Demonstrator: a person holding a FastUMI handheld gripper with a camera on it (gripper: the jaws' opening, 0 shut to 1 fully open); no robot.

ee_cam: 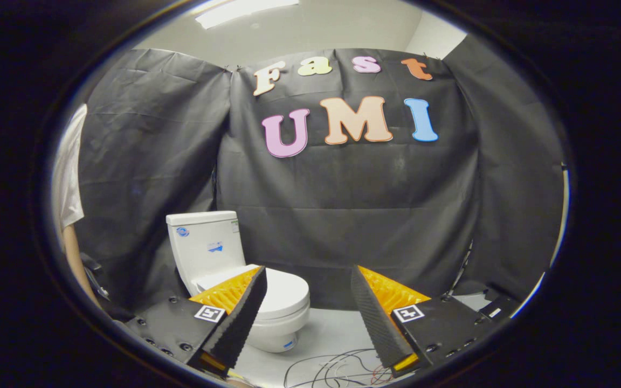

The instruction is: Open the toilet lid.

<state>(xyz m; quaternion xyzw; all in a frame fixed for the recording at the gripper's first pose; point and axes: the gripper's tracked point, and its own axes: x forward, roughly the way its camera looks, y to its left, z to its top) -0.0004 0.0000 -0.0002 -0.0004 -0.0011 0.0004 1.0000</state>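
White ceramic toilet (224,269) stands on the pale floor (332,334) against the black cloth wall (343,215), tank (205,242) upright at the back, lid (283,291) down flat over the bowl, so the task is not started. Gripper (308,310) sits well back from it, fingers spread wide apart with nothing between them, nothing touched. Key relation: the toilet lies toward 10 o'clock from the gap between the fingers, beyond the left finger (240,312), whose tip overlaps the near side of the lid in the view; the right finger (372,318) points at bare wall around 1 o'clock. Bowl's long axis runs from the tank out toward 4 o'clock, so the free front lip of the lid faces roughly the gripper's side, hinge end by the tank. Judgement: the tool needs to swing left and advance, then get a finger under the front lip and lift up toward the tank. Loose cables (337,369) lie on the floor just ahead of the fingers, at 6 o'clock from the gap; possible snag. A person's sleeve and arm (68,215) stands at 9 o'clock, well apart from the toilet.
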